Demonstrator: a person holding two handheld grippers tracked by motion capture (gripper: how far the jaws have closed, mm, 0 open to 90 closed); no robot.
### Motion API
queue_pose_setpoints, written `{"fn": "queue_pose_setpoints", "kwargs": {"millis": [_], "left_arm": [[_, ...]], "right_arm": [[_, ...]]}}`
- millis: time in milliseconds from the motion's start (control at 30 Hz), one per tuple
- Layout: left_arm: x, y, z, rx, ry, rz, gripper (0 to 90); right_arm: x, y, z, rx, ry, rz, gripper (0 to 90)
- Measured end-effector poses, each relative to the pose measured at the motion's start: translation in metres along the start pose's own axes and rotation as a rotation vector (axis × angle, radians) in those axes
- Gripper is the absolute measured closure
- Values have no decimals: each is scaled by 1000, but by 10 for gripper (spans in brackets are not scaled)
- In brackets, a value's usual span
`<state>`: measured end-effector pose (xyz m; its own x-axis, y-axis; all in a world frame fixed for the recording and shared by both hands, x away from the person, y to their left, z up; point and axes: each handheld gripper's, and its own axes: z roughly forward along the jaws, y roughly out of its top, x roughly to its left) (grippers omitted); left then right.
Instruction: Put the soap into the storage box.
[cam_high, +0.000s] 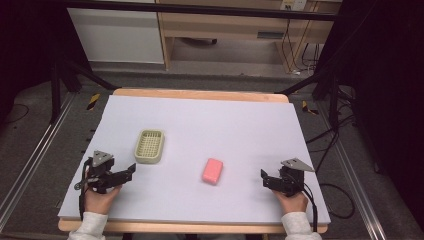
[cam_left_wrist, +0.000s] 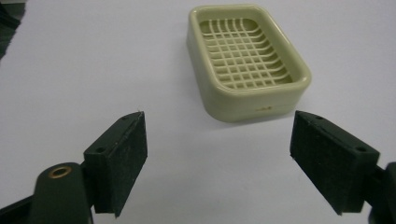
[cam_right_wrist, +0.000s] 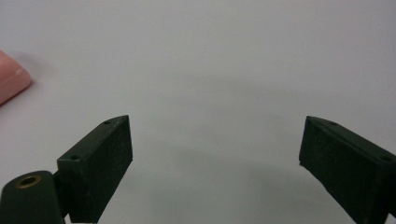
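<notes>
Black jaws stand wide apart and empty on both tools, the left gripper and right gripper held by a person's hands near the front edge of a white table. Between them, a little farther in, lies a pink soap bar, apart from both. Beyond the left gripper sits an empty cream soap dish with a grid floor.

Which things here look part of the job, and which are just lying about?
Likely the job:
soap
soap dish
left gripper, open
right gripper, open

Lying about:
cables on the floor
wooden furniture behind
</notes>
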<state>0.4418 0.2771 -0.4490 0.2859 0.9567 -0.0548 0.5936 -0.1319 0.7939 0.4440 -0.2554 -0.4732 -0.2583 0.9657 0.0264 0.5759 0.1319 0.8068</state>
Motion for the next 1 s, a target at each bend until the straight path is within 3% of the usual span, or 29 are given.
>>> {"fn": "queue_pose_setpoints", "kwargs": {"millis": [267, 633, 1000], "left_arm": [[-16, 1, 0, 10, -25, 32, 192], [-28, 5, -1, 17, -48, 54, 193], [-41, 8, -1, 14, -60, 71, 181]], "right_arm": [[-1, 0, 0, 4, -12, -2, 99], [0, -1, -1, -3, -20, -6, 98], [1, -1, -2, -14, 12, -1, 88]]}}
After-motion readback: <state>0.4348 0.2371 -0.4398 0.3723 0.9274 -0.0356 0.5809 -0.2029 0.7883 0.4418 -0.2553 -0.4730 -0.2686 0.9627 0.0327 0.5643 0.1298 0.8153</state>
